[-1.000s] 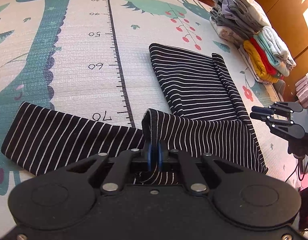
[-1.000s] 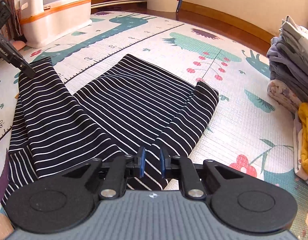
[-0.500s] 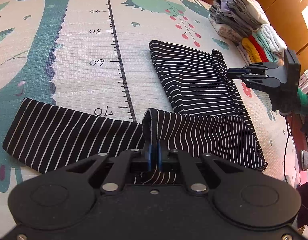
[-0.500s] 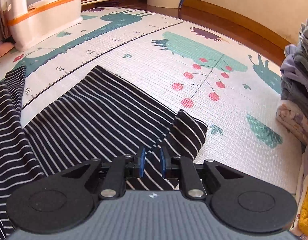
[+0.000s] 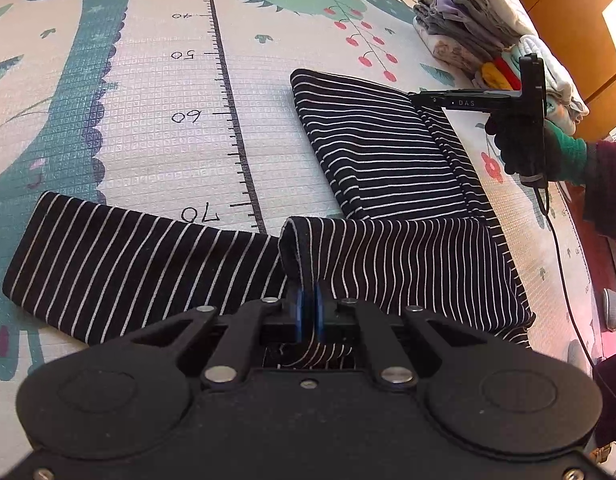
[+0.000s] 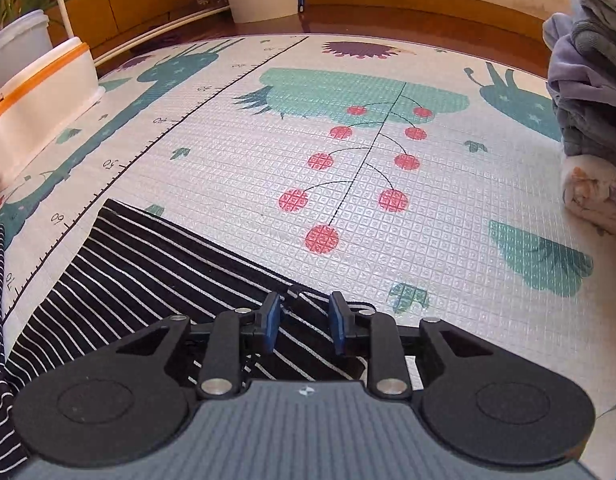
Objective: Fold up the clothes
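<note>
Striped top on play mat, both tools at it.

L tool clenched on a raised fold of the black-and-white striped garment, which lies spread on the play mat w/ one sleeve out by the "70" mark. R tool released, fingers either side of the garment's far corner, just beyond the L tool. Stack of folded clothes sits past the garment.

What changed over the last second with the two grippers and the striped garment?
The right gripper travelled along the striped garment to its far corner beside the folded sleeve, its jaws opening wider around the cloth there; nothing is gripped yet. The left gripper stayed shut on the garment's near fold, and the clothes pile did not move.
</note>
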`<state>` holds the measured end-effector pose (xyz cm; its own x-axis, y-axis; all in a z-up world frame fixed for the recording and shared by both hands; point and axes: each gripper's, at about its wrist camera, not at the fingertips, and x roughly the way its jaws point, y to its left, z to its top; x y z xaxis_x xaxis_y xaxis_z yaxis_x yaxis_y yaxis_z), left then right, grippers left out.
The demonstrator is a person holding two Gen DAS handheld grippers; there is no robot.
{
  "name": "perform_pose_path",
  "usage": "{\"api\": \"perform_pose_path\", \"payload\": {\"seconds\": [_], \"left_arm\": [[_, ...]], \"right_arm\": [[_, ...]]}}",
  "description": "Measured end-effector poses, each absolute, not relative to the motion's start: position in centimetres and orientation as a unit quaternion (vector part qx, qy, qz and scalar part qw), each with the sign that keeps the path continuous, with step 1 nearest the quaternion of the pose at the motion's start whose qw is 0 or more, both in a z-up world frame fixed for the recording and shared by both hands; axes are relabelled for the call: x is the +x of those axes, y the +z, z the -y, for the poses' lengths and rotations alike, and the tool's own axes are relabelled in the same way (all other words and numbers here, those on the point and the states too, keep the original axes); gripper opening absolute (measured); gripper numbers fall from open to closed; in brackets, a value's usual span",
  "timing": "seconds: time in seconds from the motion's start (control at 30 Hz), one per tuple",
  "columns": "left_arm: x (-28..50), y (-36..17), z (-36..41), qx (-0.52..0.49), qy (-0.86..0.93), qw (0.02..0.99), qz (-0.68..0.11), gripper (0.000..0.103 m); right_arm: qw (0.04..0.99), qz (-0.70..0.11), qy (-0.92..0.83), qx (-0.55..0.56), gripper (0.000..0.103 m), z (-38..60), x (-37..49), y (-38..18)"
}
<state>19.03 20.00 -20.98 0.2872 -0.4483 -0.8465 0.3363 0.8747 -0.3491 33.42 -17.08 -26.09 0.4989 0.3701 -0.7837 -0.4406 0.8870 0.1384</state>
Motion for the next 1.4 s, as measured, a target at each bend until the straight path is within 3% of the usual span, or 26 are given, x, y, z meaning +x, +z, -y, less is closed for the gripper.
{"api": "perform_pose_path", "payload": {"seconds": [0.17,0.4,0.73,1.13,1.4], "left_arm": [[19.2,-19.7,-19.2,-0.057,-0.246,0.806,-0.535,0.004],[19.1,-18.4,-18.1,-0.047,-0.242,0.812,-0.528,0.004],[19.4,-17.8,-17.0,-0.033,-0.238,0.810,-0.534,0.004],[20.6,-15.6,-15.6,-0.052,-0.243,0.812,-0.528,0.004],[21.6,-14.9,-15.1,-0.045,-0.244,0.819,-0.517,0.004]], "right_arm": [[0.844,-0.445,0.281,-0.103,0.029,17.4,31.4,-21.4],[0.776,-0.449,0.401,-0.189,0.027,19.0,18.5,-16.1],[0.757,-0.445,0.452,-0.156,0.027,19.1,2.0,-24.0],[0.816,-0.383,0.417,-0.114,0.028,19.9,1.4,-22.8],[0.833,-0.357,0.381,-0.183,0.030,18.8,-1.0,-23.5]]}}
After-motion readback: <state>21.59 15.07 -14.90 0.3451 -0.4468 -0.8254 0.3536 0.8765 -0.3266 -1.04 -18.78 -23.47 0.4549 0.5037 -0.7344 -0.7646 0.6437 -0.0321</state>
